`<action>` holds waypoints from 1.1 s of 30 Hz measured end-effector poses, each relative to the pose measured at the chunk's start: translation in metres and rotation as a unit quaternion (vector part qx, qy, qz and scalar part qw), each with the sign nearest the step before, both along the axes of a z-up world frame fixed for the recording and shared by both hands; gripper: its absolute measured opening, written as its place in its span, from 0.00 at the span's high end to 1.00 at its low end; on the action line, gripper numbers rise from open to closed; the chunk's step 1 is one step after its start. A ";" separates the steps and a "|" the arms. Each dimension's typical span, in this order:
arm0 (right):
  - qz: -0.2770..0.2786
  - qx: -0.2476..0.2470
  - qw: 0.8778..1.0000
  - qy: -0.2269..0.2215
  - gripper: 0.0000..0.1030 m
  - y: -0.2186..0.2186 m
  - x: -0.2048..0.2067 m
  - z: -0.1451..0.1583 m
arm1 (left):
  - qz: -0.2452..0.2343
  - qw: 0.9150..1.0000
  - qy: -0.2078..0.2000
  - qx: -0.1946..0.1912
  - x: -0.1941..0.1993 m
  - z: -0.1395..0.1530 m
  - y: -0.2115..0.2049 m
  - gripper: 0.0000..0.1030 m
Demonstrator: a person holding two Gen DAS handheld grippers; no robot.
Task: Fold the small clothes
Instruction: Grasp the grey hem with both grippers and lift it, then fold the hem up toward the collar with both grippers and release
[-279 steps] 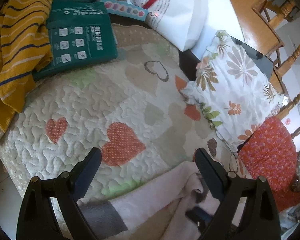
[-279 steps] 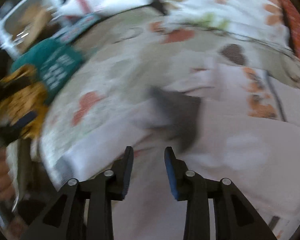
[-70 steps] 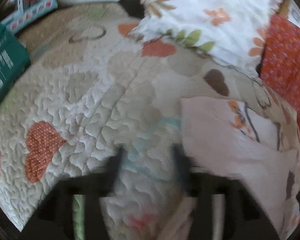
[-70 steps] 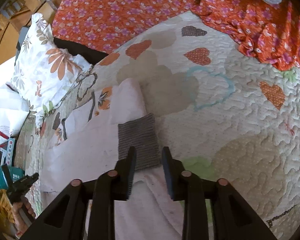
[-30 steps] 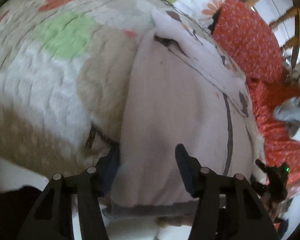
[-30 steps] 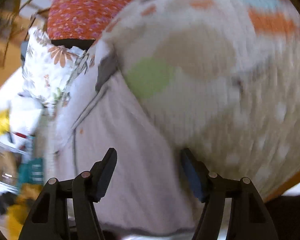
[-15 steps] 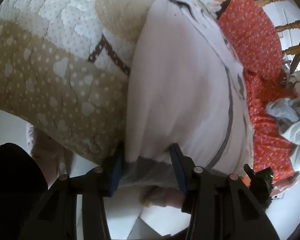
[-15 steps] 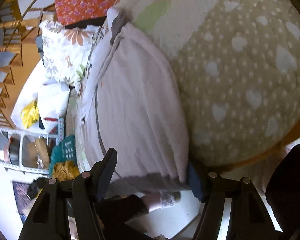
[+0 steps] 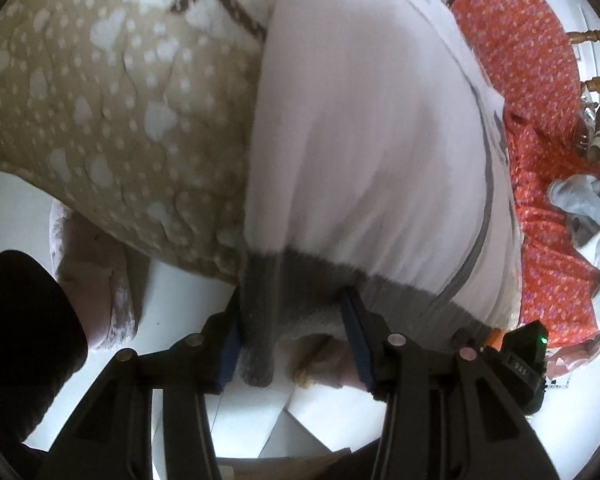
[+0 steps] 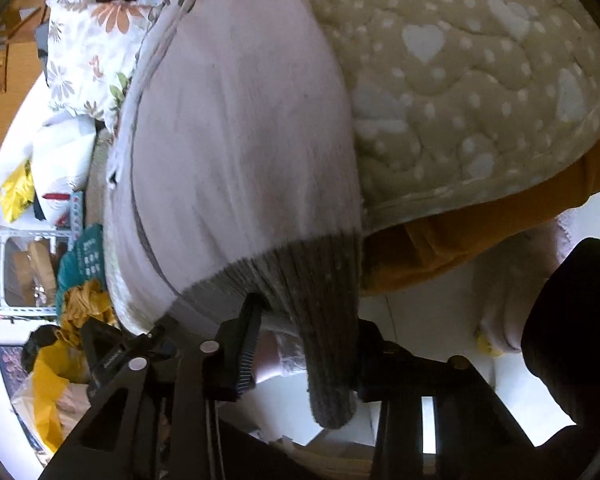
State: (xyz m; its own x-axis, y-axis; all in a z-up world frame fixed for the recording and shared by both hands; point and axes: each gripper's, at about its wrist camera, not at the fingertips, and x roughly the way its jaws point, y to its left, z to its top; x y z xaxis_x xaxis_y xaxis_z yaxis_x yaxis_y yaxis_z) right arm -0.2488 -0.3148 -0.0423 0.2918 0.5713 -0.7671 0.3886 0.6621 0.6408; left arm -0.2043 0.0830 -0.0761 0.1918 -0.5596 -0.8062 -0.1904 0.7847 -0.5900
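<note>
Your left hand-held gripper (image 9: 292, 332) and right hand-held gripper (image 10: 304, 340) each straddle a corner of the top's (image 9: 372, 128) grey hem (image 9: 312, 280), jaws apart, where it overhangs the bed (image 10: 480, 92), ready to pinch and lift.

Left wrist camera sits low at the bed's edge, looking up along the pale garment (image 9: 364, 128), very close, its grey hem (image 9: 300, 284) filling 6 o'clock. Right wrist camera faces the same garment (image 10: 236, 128) from its other corner, equally near. Both views share the hem (image 10: 300, 276) and dotted quilt (image 9: 100, 100).
</note>
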 end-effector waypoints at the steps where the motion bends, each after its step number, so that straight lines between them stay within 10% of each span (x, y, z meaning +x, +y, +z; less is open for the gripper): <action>1: 0.001 -0.005 1.000 -0.001 0.61 0.001 -0.001 0.001 | -0.003 1.000 0.005 0.000 -0.001 -0.002 -0.002 0.57; 4: 0.004 -0.012 1.000 -0.003 0.73 0.004 0.000 0.002 | -0.012 1.000 0.015 0.015 -0.003 -0.005 -0.008 0.64; 6: 0.014 -0.016 1.000 -0.006 0.88 0.007 -0.001 0.005 | -0.015 0.999 0.014 0.029 -0.006 -0.004 -0.008 0.93; 17: 0.044 -0.035 0.992 -0.115 0.91 0.010 0.004 0.080 | 0.046 0.994 -0.101 -0.024 -0.001 0.078 0.027 0.93; 33: 0.036 -0.095 0.972 -0.213 0.91 0.021 0.176 0.181 | 0.089 0.977 -0.193 -0.018 0.183 0.152 0.035 0.93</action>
